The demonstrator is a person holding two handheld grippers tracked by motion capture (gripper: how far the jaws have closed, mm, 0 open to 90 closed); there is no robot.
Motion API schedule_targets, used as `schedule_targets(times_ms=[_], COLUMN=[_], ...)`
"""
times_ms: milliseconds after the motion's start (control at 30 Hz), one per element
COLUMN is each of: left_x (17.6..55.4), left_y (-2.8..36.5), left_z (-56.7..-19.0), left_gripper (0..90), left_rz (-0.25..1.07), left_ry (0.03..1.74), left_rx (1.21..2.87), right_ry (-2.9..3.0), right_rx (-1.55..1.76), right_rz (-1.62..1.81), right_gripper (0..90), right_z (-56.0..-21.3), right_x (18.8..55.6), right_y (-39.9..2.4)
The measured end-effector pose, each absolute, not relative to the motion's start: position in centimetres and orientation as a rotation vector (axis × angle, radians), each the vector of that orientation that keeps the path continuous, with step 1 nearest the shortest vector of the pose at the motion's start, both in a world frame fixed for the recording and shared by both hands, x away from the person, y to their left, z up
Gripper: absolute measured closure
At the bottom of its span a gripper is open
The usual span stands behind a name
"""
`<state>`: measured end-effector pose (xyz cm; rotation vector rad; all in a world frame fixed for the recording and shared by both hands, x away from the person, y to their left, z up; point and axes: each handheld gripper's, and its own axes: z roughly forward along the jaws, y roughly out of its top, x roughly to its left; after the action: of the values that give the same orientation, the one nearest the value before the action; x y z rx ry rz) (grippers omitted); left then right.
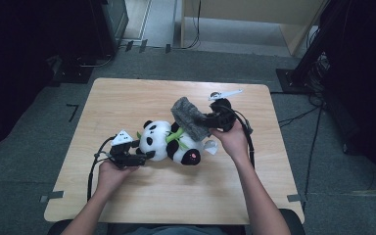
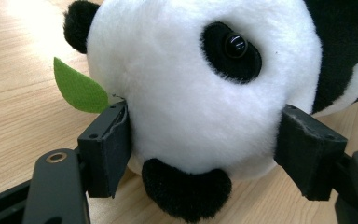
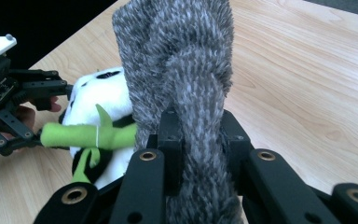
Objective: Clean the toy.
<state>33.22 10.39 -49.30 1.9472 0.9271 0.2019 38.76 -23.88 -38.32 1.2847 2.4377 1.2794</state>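
Observation:
A black-and-white plush panda (image 1: 169,139) lies on its side in the middle of the wooden table (image 1: 127,98), with a green felt bamboo stalk (image 1: 175,135) across its chest. My left gripper (image 1: 147,155) reaches its head from the left. In the left gripper view its jaws flank the head (image 2: 191,93), and the pads (image 2: 109,149) rest against the fur without denting it. My right gripper (image 1: 206,121) is shut on a grey fuzzy cloth (image 1: 188,117), which hangs over the panda's body. That cloth (image 3: 177,51) is pinched between the right jaws (image 3: 198,135), above the stalk (image 3: 84,135).
A white tag (image 1: 210,146) sticks out beside the panda's feet. Cables trail from both grippers across the table. Bare wood lies on all sides of the toy. Dark cabinets and floor cables ring the table.

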Motion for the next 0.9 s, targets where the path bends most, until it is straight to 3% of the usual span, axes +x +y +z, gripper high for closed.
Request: schedule_targets(times_ms=[900], left_x=[33.3], left_y=[10.5], left_z=[-49.4], left_gripper=[23.4], left_rz=[0.196], left_ry=[0.923], left_rx=[1.943], right_ry=[2.348], right_rx=[1.431], right_rz=[1.22], right_gripper=[75.3], right_z=[-39.5], right_x=[37.8], right_y=[-29.5])
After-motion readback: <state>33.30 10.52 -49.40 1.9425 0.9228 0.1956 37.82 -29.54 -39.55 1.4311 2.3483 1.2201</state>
